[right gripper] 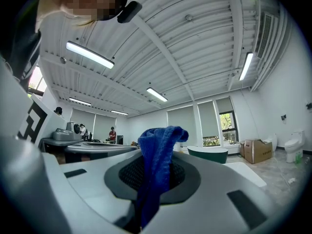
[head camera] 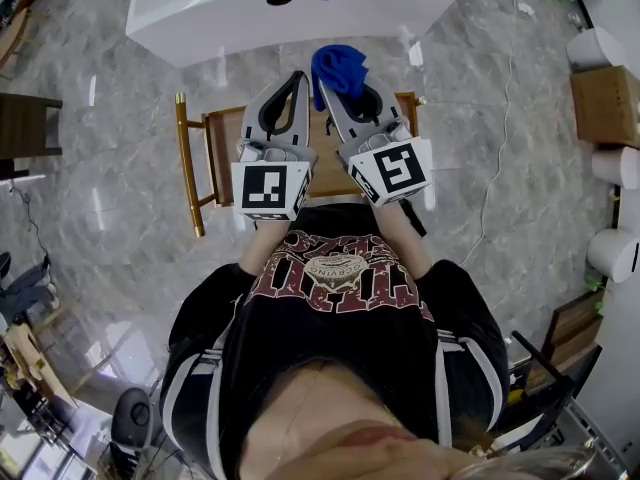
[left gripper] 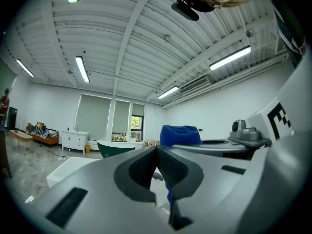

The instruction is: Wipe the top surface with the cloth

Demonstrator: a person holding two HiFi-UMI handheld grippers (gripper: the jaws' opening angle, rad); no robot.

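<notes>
— Where's the cloth?
— In my right gripper (head camera: 331, 98). Its jaws are clamped on the blue cloth (right gripper: 157, 150), which bunches up over the tips.
— And your left?
— My left gripper (left gripper: 156, 152) is pressed tip to tip, with nothing between the jaws.
— The surface?
— A wooden top (head camera: 222, 133) on a gold-coloured frame, below both grippers, on the grey marbled floor (head camera: 120, 228). A white unit (head camera: 200, 18) with round holes stands just beyond it. I cannot tell whether the cloth touches the wood.
— The room?
— A ribbed white ceiling (left gripper: 122, 43) with strip lights (right gripper: 90, 55), and windows with blinds (right gripper: 214, 121). Near them are a dark green tub (left gripper: 116, 147) and a cardboard box (right gripper: 257, 151).
</notes>
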